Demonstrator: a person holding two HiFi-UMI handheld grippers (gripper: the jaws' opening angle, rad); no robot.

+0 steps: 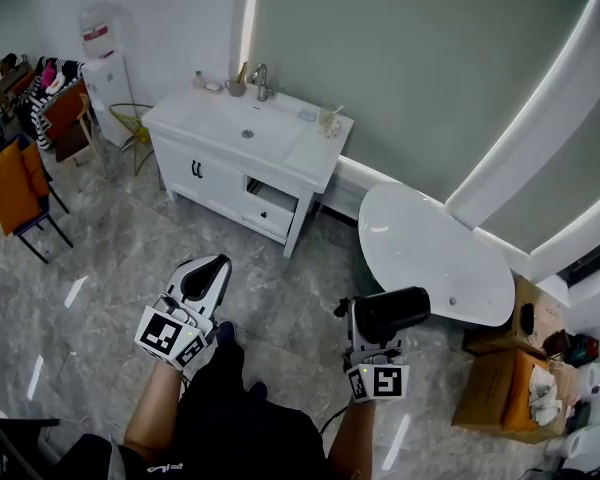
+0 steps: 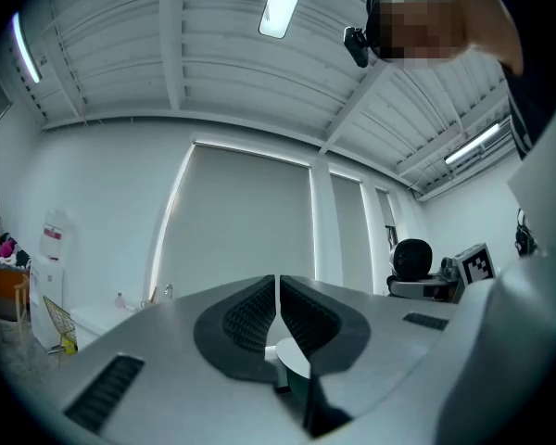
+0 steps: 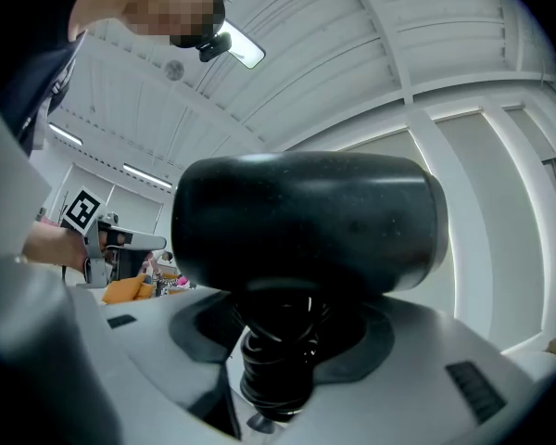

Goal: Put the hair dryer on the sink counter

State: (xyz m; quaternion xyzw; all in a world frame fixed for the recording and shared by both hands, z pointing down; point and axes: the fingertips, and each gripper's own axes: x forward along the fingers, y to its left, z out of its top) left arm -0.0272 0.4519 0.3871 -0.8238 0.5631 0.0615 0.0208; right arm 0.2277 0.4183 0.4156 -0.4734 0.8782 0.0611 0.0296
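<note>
- Hair dryer (image 1: 391,312): black, barrel lying crosswise above the right gripper (image 1: 375,334), held in the air over the floor (image 1: 130,238), well apart from the sink counter (image 1: 310,150).
- White bathtub (image 1: 430,253): its rounded rim lies just beyond the dryer. Cardboard boxes (image 1: 495,378) stand farther right.
- Open grey floor runs from the person's legs to the counter's cabinet. One drawer (image 1: 270,208) juts out from the cabinet front.
- Counter top: a bare strip lies right of the basin, with small items by the tap and at the right corner.
- Chairs (image 1: 15,188) and a water dispenser (image 1: 105,68) are along the far left.
- Right gripper: jaws spread wide, pinching the dryer's handle, which has cord wound round it.
- Left gripper (image 1: 207,274): jaws pressed together, empty, level with the right one and apart from the dryer.
</note>
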